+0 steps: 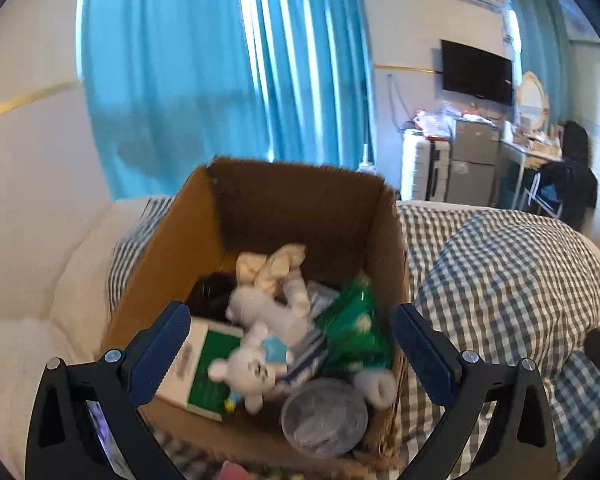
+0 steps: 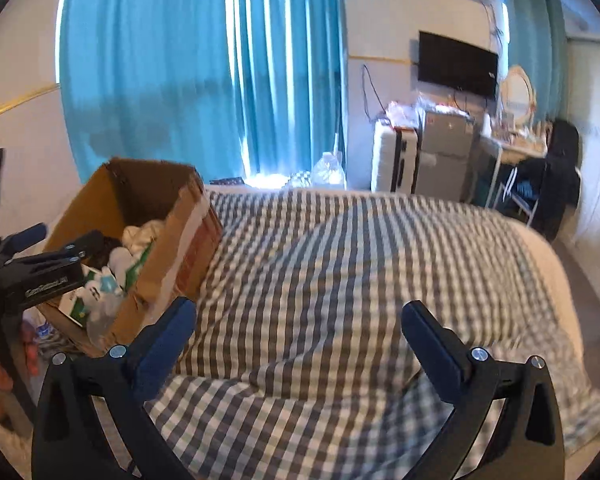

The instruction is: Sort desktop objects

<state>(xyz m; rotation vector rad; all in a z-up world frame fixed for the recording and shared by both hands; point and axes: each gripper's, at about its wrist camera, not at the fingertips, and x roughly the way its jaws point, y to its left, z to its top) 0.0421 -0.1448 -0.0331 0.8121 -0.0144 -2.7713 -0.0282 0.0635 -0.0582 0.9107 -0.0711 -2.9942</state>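
Cardboard box [image 1: 260, 216] on checked bed [image 2: 340, 260], toys piled inside at twelve o'clock of left tongs [image 1: 292, 344]. Both tongs spread wide, empty; right tongs [image 2: 300, 340] over bare bedding. Probably between picks; next needs choosing a target.

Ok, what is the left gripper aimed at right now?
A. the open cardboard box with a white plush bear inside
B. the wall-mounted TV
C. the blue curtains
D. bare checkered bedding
A: the left gripper is open and points into the open cardboard box, with the white plush bear lying between its fingers in view; only the right gripper faces the checkered bedding.
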